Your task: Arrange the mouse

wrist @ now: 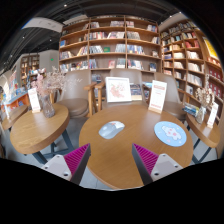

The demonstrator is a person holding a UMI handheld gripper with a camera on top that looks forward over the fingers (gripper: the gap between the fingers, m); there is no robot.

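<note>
mouse (110, 129) lies on the round wooden table (120, 160), well ahead of the gripper (111, 160) and a little to the left of the table's middle, pale grey and resting flat on its own with nothing touching it. nearest to me, the gripper's two fingers stand wide apart with bare tabletop between them, the magenta pads (76, 158) facing inward, and nothing is held. beyond the right finger, a round light-blue mat (171, 134) lies flat near the right side of the table, well apart from the mouse. at the far rim of the table a display card (118, 89) stands upright, and another white sign (157, 95) stands tilted just to its right. off to the left sits a second round wooden table (35, 128), carrying a glass vase of dried flowers (47, 90) and a small upright sign (34, 99) beside it. a wooden chair (96, 98) stands behind the near table. farthest back, tall wooden bookshelves (108, 45) filled with books run along the wall and curve round to the right side of the room.
</note>
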